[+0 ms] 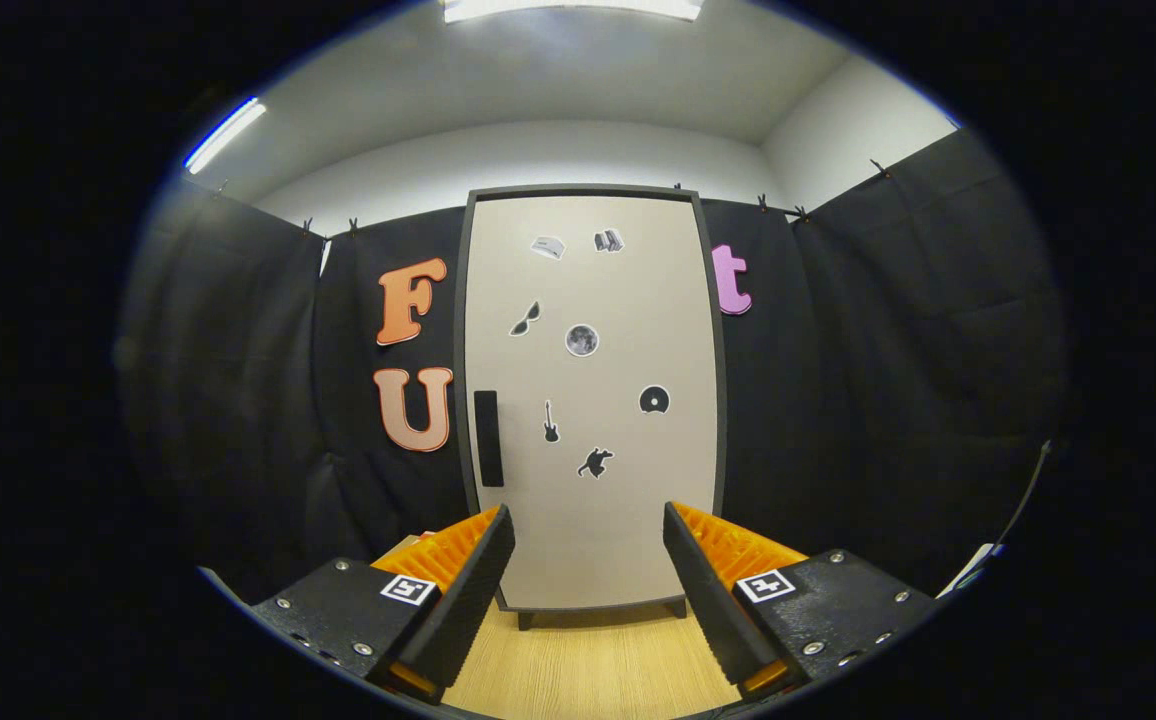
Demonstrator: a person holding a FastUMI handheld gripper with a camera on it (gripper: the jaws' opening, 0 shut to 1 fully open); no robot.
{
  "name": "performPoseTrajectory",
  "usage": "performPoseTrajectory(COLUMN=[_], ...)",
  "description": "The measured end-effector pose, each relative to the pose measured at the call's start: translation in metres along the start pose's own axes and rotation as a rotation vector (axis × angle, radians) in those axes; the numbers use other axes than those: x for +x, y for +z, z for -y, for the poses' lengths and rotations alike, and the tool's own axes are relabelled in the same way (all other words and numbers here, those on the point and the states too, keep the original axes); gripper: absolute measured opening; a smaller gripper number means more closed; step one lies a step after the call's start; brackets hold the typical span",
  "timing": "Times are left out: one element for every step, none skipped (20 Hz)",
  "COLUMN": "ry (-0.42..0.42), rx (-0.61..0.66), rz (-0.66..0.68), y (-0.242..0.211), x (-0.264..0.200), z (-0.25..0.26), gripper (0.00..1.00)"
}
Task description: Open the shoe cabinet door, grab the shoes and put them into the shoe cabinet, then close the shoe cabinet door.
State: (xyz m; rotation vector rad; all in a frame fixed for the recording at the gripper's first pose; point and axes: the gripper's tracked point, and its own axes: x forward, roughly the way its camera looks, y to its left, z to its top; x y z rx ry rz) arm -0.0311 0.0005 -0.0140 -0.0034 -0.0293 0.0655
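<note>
The shoe cabinet (588, 400) stands upright straight ahead of the fingers and well beyond them, its pale door (628, 300) shut flush inside a dark frame, so the first step of the task, opening that door, is not yet done. A dark vertical handle (487, 438) sits near the door's edge on the side of the left finger, about halfway up; its place there suggests the door hinges on the opposite side and would swing away from the handle edge, which is a judgement rather than something plainly seen. Small dark stickers (582, 340) are scattered over the door face and appear to be decoration only. The cabinet rests on short feet on a light wooden floor (588, 670) that runs from its base back under the fingers. The gripper (588, 585) is held level and facing the door squarely, its two fingers spread wide with nothing between them but the view of the cabinet's lower part; that open stance suits a reach for the handle, though the fingers are aimed more at the door's middle than at the handle. Black cloth (888, 350) hangs on both sides of the cabinet, forming the booth's wall. The shoes cannot be made out anywhere ahead of the fingers.
</note>
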Motion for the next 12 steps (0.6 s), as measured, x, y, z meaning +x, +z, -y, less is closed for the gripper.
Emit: performPoseTrajectory(ry=[-0.008, -0.014, -0.014, -0.015, -0.016, -0.016, -0.018, -0.022, -0.027, -0.029, -0.028, -0.026], rx=[-0.013, -0.023, -0.029, -0.033, -0.033, -0.033, -0.036, -0.042, -0.047, -0.048, -0.044, -0.041], rz=[0.003, 0.007, 0.009, 0.008, 0.001, -0.005, -0.003, -0.001, 0.003, 0.004, 0.001, -0.003], y=[0.002, 0.003, 0.004, 0.005, 0.005, 0.005, 0.007, 0.008, 0.009, 0.01, 0.009, 0.007], x=[-0.006, -0.01, -0.015, -0.012, -0.009, -0.004, -0.004, -0.005, -0.005, -0.005, -0.005, -0.005], z=[0.003, 0.005, 0.006, 0.002, 0.0, -0.003, -0.003, -0.002, -0.001, -0.001, -0.002, -0.002], gripper=[0.94, 0.94, 0.94, 0.94, 0.94, 0.94, 0.94, 0.94, 0.94, 0.94, 0.94, 0.94])
